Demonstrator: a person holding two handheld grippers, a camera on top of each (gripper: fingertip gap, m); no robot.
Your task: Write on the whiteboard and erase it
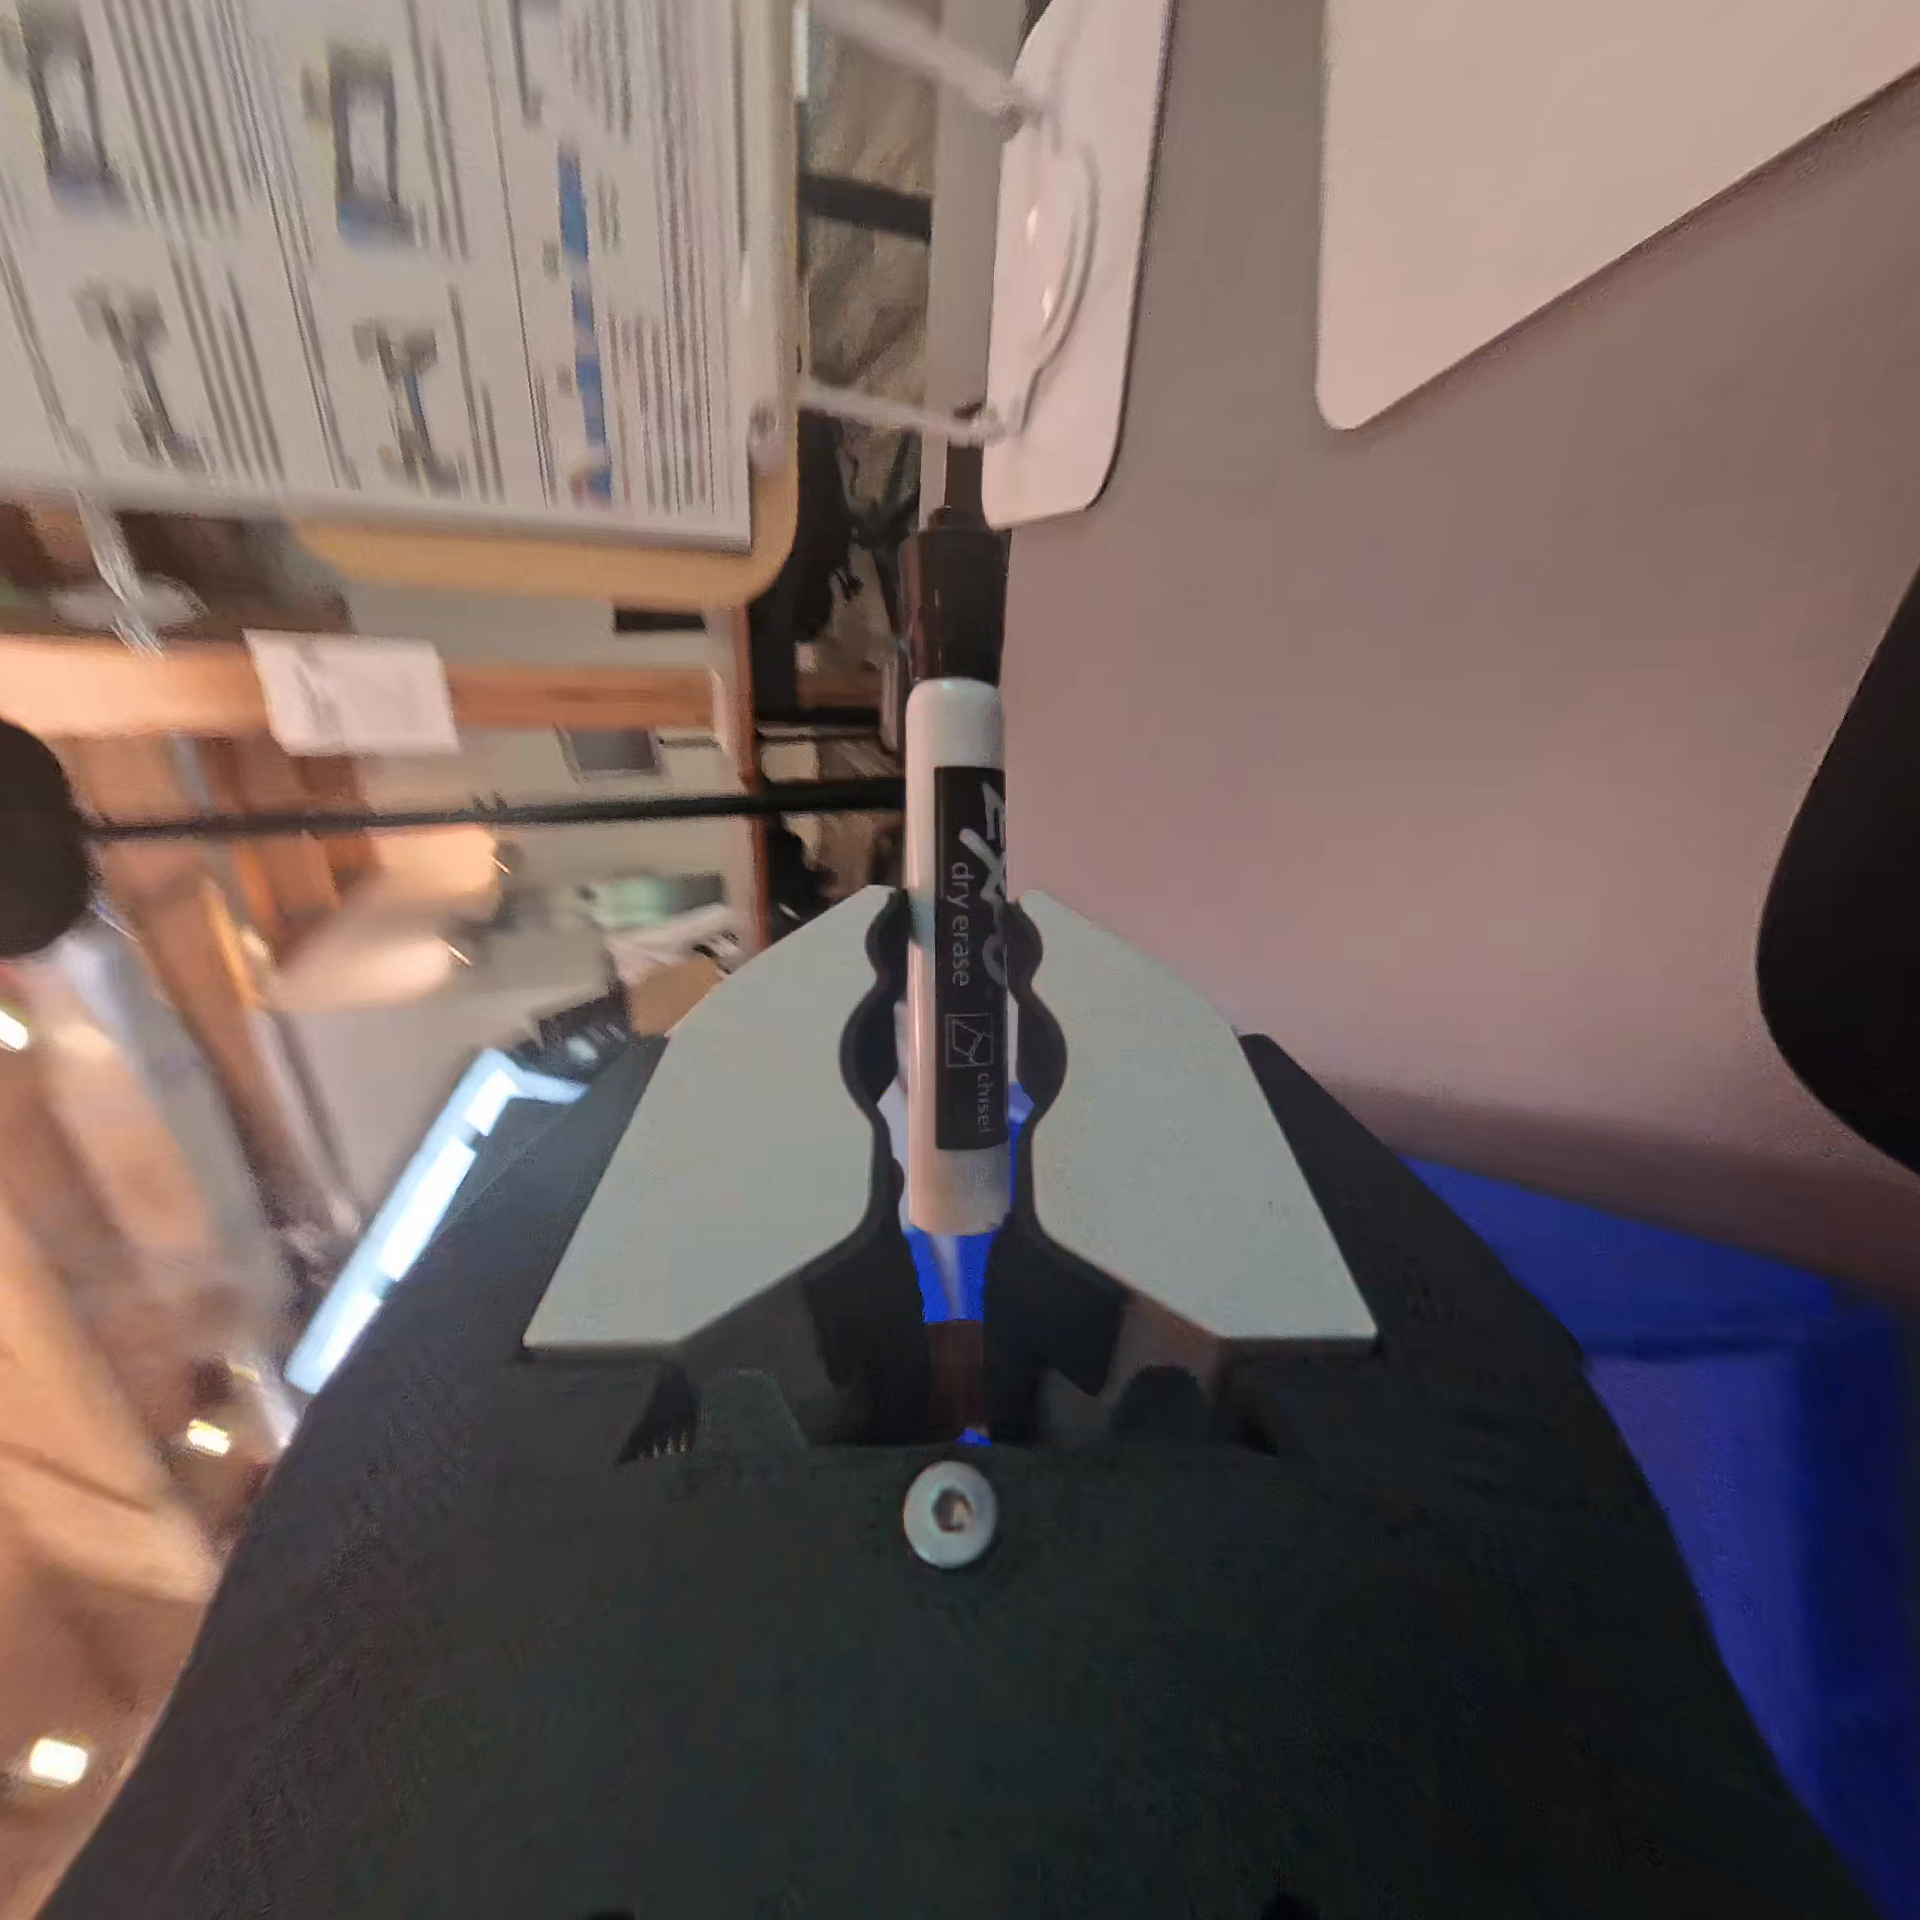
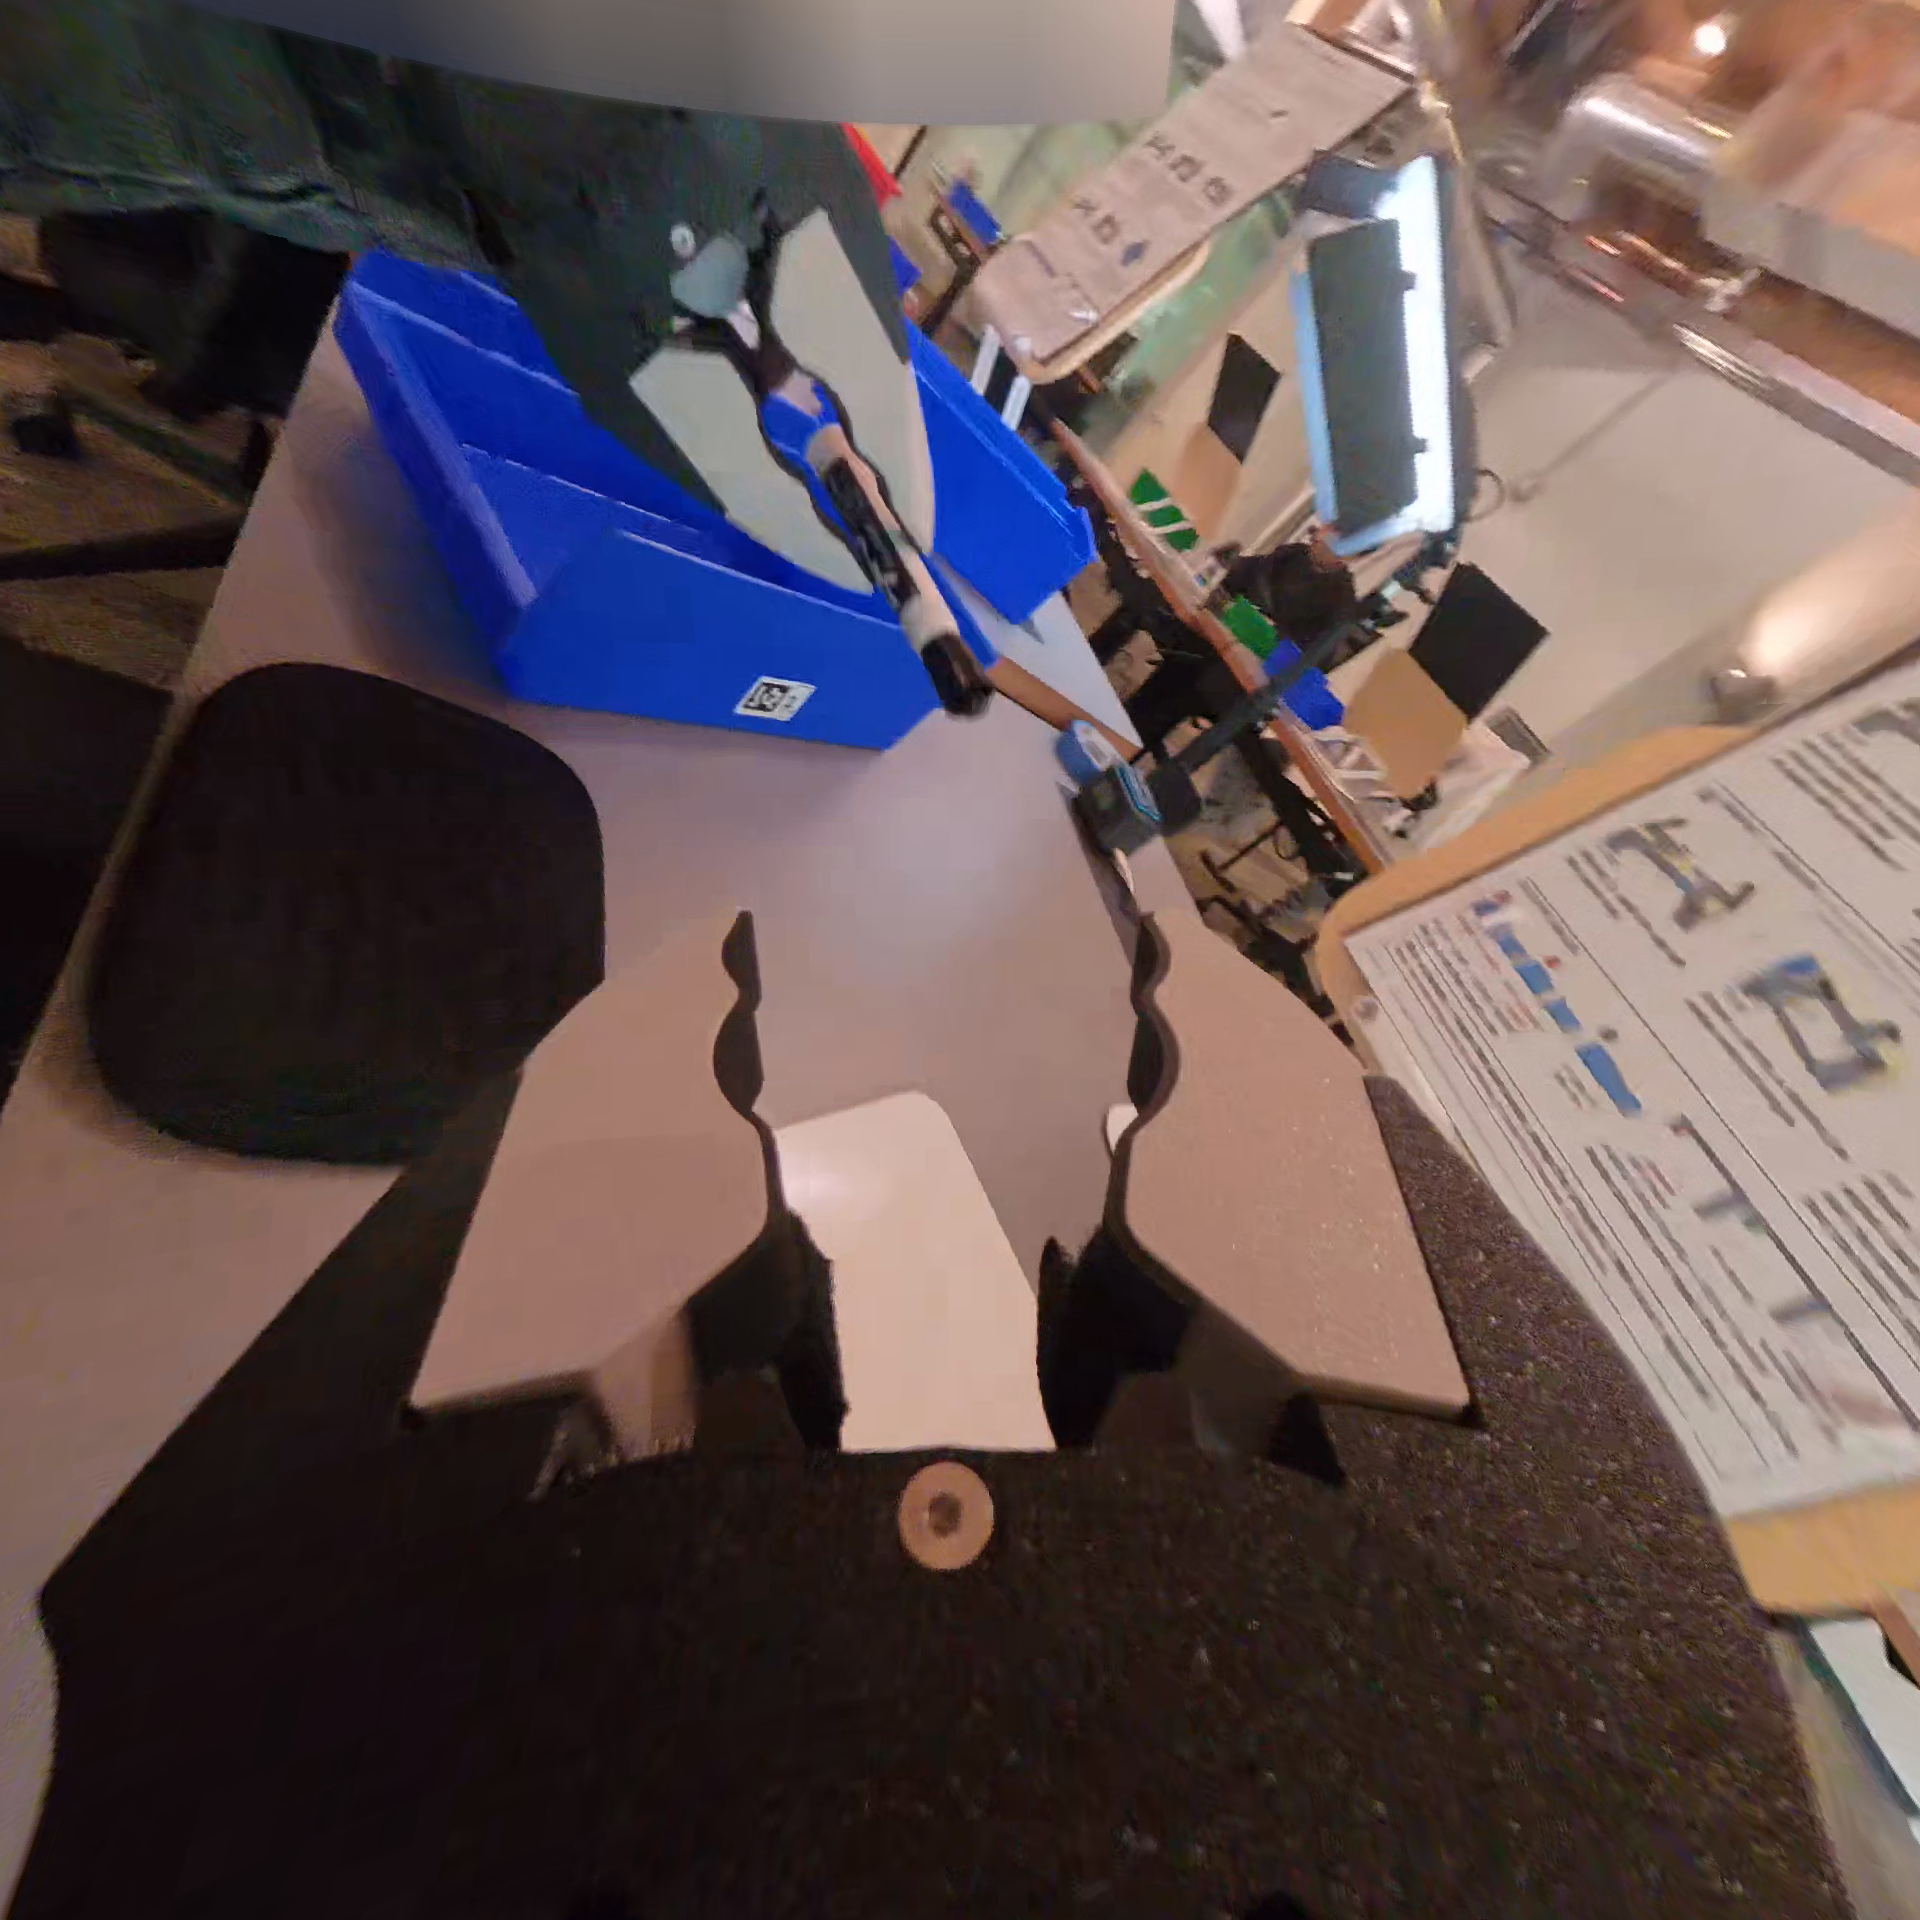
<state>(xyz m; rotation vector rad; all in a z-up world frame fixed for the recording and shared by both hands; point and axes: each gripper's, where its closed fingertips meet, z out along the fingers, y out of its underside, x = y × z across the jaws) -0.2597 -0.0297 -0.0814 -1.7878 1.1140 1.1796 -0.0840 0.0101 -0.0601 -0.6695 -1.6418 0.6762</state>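
left wrist view: marker [image 1: 954,935] in left gripper [image 1: 956,925], whiteboard [image 1: 1558,187] beyond

The left gripper [image 1: 956,935] is clamped on a white dry-erase marker [image 1: 954,966] with a black label; its dark tip end points forward, away from the camera. Beyond lie a grey desk [image 1: 1403,831], a white whiteboard [image 1: 1558,208] at its far edge, a blue bin [image 1: 1714,1455] nearer, and a blurred printed poster [image 1: 364,239].
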